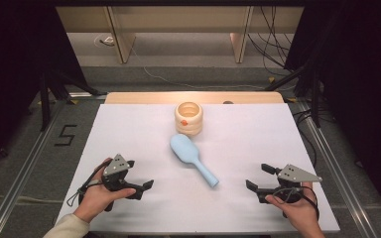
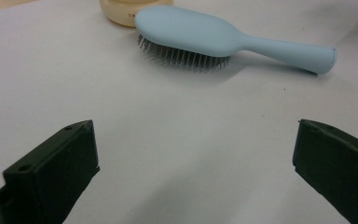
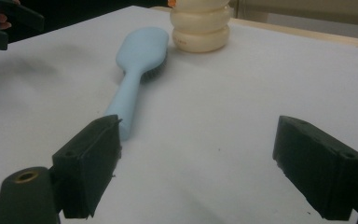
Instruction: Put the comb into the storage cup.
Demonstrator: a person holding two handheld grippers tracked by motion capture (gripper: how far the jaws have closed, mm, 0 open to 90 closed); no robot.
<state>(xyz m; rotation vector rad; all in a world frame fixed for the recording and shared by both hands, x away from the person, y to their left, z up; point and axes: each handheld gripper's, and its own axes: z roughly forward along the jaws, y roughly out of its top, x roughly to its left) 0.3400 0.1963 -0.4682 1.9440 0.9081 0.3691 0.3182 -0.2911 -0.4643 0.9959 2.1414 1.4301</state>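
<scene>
Right, from the high view, a pale blue hairbrush (image 1: 192, 158) lies bristles-down in the middle of the white table (image 1: 129, 134), its handle angled toward the near right. Just behind its head stands a cream ribbed holder (image 1: 188, 118), near it but apart. The left gripper (image 1: 146, 187) rests at the near left in the person's left hand (image 1: 99, 196), jaws spread, well apart from the brush. The right gripper (image 1: 259, 177) sits at the near right in the right hand (image 1: 297, 208), jaws also spread.

Over to the left gripper view: both black jaws stand wide apart over bare table, and the hairbrush (image 2: 205, 37) lies ahead, its grey bristles showing under the head, the holder (image 2: 121, 11) just behind it.

Now the right gripper view: jaws wide apart again, the hairbrush (image 3: 137, 70) running away from the left jaw toward the holder (image 3: 200, 25).
</scene>
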